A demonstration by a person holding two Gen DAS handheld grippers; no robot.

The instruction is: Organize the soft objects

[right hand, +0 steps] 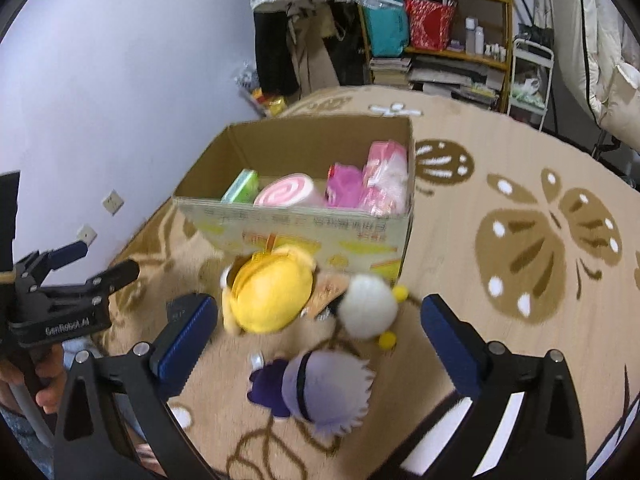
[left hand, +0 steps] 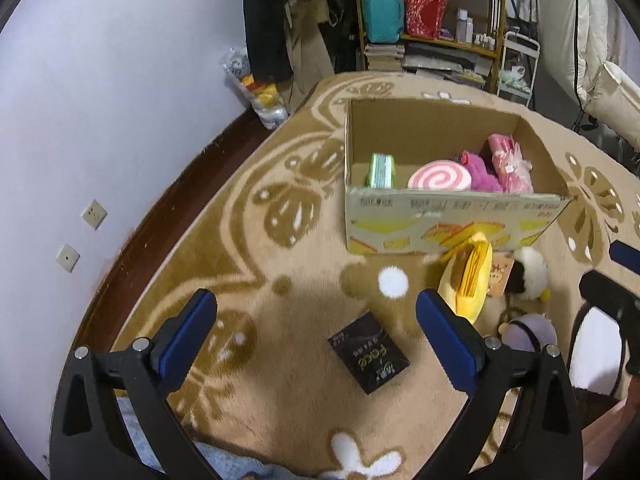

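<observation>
Kneeling over the carpet (right hand: 500,168), I see the cardboard box (right hand: 304,232) already holding four soft things, while the yellow plush (right hand: 272,292), white plush (right hand: 368,312) and purple-haired doll (right hand: 320,388) wait by its near wall between my right tongs (right hand: 320,336), spread apart and empty like my left tongs (left hand: 316,332).

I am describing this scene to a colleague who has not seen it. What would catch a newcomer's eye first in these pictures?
First, the open cardboard box on the butterfly-patterned carpet, holding a pink swirl cushion and other pink soft things. Next, the toys lying in front of it: a yellow plush, a white plush and a purple-haired doll, between the open right gripper's fingers in its view.
</observation>
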